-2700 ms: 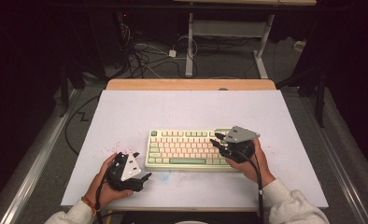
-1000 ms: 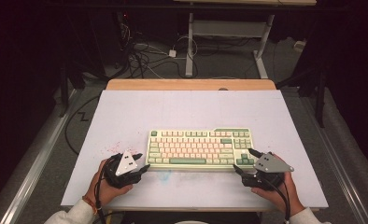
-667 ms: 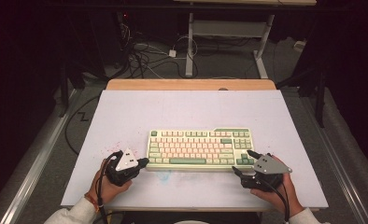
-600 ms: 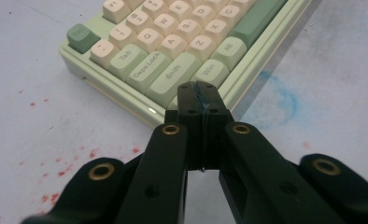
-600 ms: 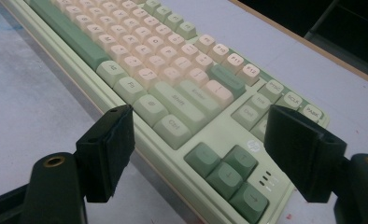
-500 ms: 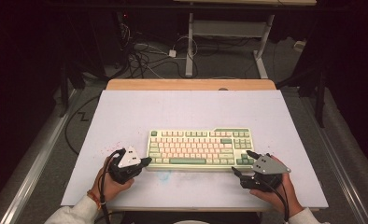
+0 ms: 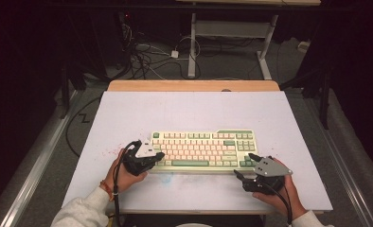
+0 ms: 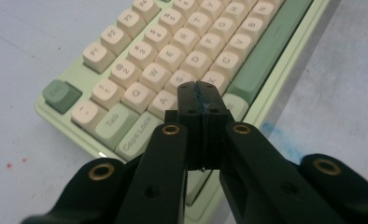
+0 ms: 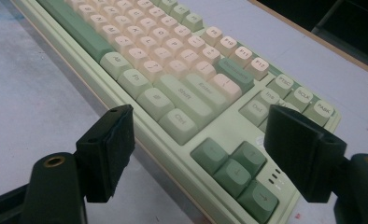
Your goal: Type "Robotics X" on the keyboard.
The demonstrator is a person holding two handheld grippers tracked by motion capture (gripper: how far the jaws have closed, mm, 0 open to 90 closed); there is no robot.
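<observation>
Left gripper [image 7: 159,155] moved onto keyboard [image 7: 203,150] corner — jaws closed, empty; right gripper [image 7: 245,166] jaws open — beside arrow keys.

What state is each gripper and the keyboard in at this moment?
Left gripper: shut, empty, tips over the keyboard's lower-left keys.
Right gripper: open, empty, jaws apart by the keyboard's arrow-key corner.
Keyboard: flat on the table, unheld.

The keyboard [image 7: 201,150] has smooth matt plastic keycaps. Beneath it the worktop [image 7: 189,111] is matt, its far edge bare wood.
</observation>
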